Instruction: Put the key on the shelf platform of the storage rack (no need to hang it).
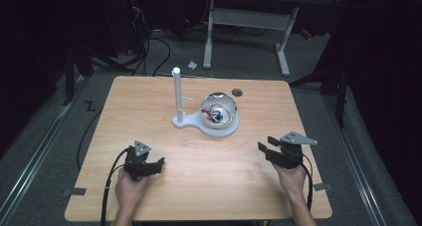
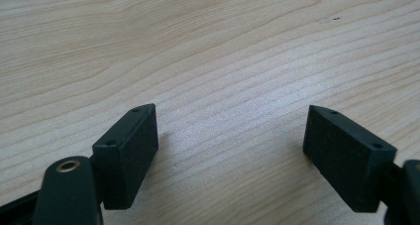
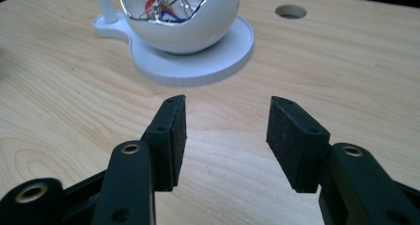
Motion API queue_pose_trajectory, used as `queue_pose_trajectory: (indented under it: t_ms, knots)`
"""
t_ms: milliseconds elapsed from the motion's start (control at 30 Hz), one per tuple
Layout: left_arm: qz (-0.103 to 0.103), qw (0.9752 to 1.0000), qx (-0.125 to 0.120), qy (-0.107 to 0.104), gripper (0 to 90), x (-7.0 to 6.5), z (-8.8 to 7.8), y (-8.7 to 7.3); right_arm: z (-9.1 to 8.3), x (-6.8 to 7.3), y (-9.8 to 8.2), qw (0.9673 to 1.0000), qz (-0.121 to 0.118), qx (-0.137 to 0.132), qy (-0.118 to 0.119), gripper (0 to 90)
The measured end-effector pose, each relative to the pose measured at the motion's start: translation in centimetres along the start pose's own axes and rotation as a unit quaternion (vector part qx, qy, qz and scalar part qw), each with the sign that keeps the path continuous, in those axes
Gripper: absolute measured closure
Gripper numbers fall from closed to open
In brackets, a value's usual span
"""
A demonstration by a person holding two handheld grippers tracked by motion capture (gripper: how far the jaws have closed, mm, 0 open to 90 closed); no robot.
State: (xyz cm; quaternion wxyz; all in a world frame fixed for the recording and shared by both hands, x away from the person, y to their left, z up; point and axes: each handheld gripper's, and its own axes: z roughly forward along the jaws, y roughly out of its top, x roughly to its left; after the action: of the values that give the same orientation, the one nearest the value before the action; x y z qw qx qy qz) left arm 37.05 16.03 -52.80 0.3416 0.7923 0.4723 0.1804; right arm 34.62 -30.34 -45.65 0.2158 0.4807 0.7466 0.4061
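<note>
Both grippers sit low at the near edge of the wooden table [image 1: 149, 101], well apart, bare wood between them. Left gripper [image 2: 230, 136]: jaws wide apart, nothing between. Right gripper [image 3: 225, 131]: jaws apart, nothing between, facing the bowl [image 3: 183, 22] (glossy white, round, wires inside) on its flat white base [image 3: 198, 64] with an upright post [image 1: 176, 91], centre-far, clear of every edge

A light wooden table [image 1: 149, 101] stands on grey carpeted floor [image 1: 45, 136] in a dark room, lit from above. Behind it a white-legged desk [image 1: 249, 32] stands among black cables [image 1: 154, 52], and a scrap of white paper [image 1: 192, 64] lies on the floor.
</note>
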Motion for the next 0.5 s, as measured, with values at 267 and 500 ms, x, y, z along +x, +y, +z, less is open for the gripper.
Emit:
queue_pose_trajectory:
  t_ms: [267,500]
  knots:
    - [0.000,1.0000,0.000,0.000,21.9,0.0,0.0,0.0,1.0,0.2,-0.9,0.9999,0.000,0.015,0.000,50.4]
    - [0.000,1.0000,0.000,0.001,21.8,0.0,0.0,0.0,2.2,0.4,-1.6,0.9996,0.003,0.028,-0.005,49.4]
